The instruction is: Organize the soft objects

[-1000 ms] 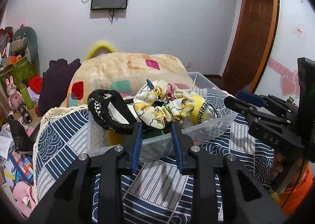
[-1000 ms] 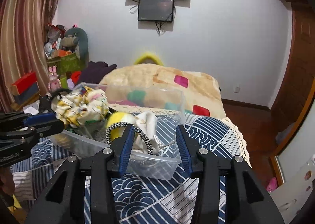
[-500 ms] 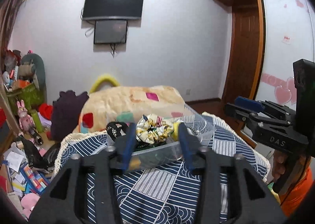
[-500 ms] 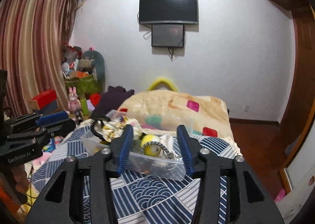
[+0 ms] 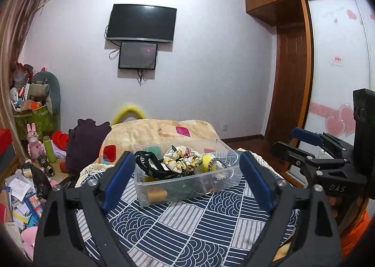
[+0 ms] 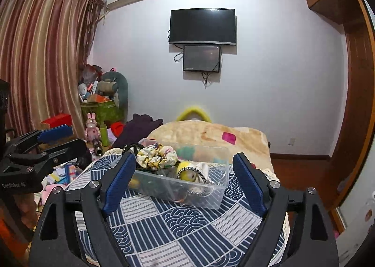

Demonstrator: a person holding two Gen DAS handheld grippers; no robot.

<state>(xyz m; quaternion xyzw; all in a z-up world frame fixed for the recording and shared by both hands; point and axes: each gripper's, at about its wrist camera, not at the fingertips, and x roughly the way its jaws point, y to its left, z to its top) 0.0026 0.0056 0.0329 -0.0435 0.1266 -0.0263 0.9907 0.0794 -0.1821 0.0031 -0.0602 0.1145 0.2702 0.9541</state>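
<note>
Sitting on the blue patterned cloth (image 5: 187, 227), clear plastic box (image 5: 187, 187) heaped with a floral scrunchie (image 5: 180, 161), black band (image 5: 150, 166), yellow ball (image 5: 206, 161); left gripper (image 5: 185, 180) and right gripper (image 6: 185, 178) both spread wide, empty.

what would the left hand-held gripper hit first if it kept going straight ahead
Probably the clear plastic box of hair ties on the patterned cloth. The left hand-held gripper is open and empty, with the box framed between its fingers. Depth is unclear, so it may pass just over the front wall.
</note>
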